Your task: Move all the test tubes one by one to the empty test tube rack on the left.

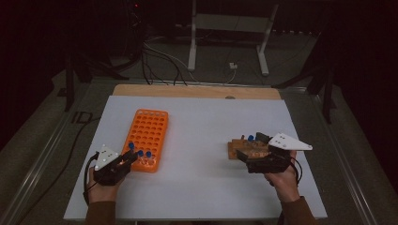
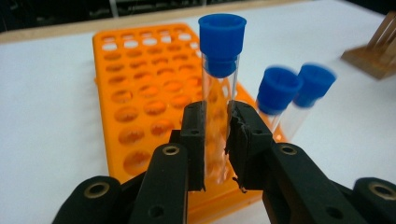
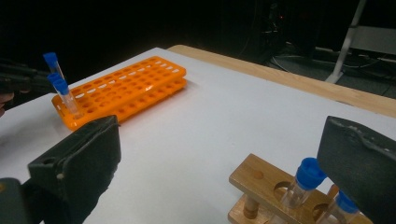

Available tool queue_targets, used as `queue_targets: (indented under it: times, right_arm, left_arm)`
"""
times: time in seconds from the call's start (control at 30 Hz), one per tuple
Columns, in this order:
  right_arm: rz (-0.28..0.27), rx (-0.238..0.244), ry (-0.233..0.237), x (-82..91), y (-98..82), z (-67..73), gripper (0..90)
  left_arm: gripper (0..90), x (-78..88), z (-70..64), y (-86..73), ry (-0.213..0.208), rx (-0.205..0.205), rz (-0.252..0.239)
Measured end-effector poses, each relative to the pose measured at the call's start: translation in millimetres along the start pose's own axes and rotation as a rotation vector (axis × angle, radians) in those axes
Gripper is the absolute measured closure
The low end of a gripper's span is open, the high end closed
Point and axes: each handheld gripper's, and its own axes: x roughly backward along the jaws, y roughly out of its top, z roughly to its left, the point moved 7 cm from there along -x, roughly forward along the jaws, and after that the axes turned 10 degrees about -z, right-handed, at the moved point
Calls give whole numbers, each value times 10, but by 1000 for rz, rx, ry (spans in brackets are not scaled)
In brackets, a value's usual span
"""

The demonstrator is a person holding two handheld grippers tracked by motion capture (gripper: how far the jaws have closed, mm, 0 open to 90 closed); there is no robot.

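Both hands low, one hand-held gripper each

Left hand-held gripper (image 2: pixel 216 140) clamped, jaws nearly together (pads pressing); right hand-held gripper (image 3: pixel 219 154) jaws wide apart, forearms entering from below.

Lab bench setting, dim room. A white-topped table with a bare wooden far edge (image 1: pixel 197 91) is sitting under the camera. At 9 o'clock on it, an orange plastic many-holed tube rack (image 1: pixel 149 131) is holding clear blue-capped test tubes (image 1: pixel 148 156); at 3 o'clock, a small wooden tube stand (image 1: pixel 244 149) is carrying more. Toward 12 o'clock, loose cables (image 1: pixel 159 58) and a white metal equipment frame (image 1: pixel 225 37) are crowding the dark floor.
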Motion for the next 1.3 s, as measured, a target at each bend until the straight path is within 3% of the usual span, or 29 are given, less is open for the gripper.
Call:
queue_targets:
  times: [0.1, 0.47, 0.7, 0.97, 1.07, 1.3]
  right_arm:
    - [2, 0, 0, 3, -3, -2, 1]
    - [2, 2, 2, 2, -6, -1, 1]
    - [2, 1, 2, 2, -10, -8, 1]
    - [1, 0, 0, 5, -7, -12, 1]
    - [1, 1, 0, 4, -8, -16, 1]
    - [2, -1, -1, 6, -11, -24, 1]
  left_arm:
    - [772, -24, -14, -44, 5, -20, 46]
    - [777, -36, -30, -73, 9, -35, 95]
    - [777, -66, -52, -128, 17, -69, 147]
    - [763, -55, -46, -132, 16, -51, 141]
    - [716, -37, -35, -123, 17, -41, 132]
    - [593, 60, -10, -13, -8, 24, 48]
